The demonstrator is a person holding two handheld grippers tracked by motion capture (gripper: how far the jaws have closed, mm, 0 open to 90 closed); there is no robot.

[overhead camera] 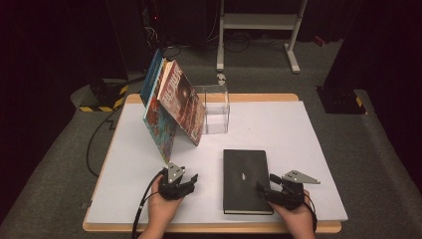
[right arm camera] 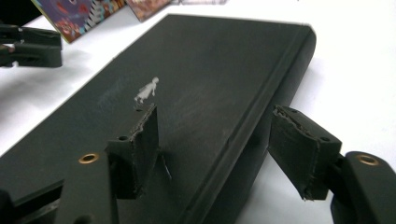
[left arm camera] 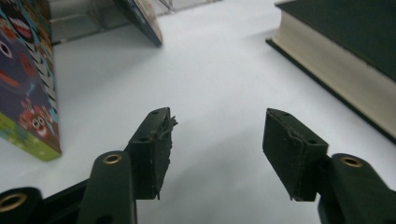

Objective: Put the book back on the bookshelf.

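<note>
A black hardcover book (overhead camera: 245,180) lies flat on the white table top (overhead camera: 278,129), near the front. My right gripper (overhead camera: 267,183) is at its front right corner, open. In the right gripper view the black book (right arm camera: 210,70) runs under my right gripper (right arm camera: 215,130): one jaw hangs over the cover, the other outside the spine edge. My left gripper (overhead camera: 191,180) stands open on the bare table to the left of the book, holding nothing. In the left gripper view the left gripper (left arm camera: 217,135) faces white table, with the black book (left arm camera: 345,60) at the right.
Several colourful picture books (overhead camera: 174,104) lean together at the back left against a clear plastic box (overhead camera: 215,107). One of them, the colourful book (left arm camera: 28,93), stands close on the left. The table's wooden front edge (overhead camera: 214,228) is just behind both hands.
</note>
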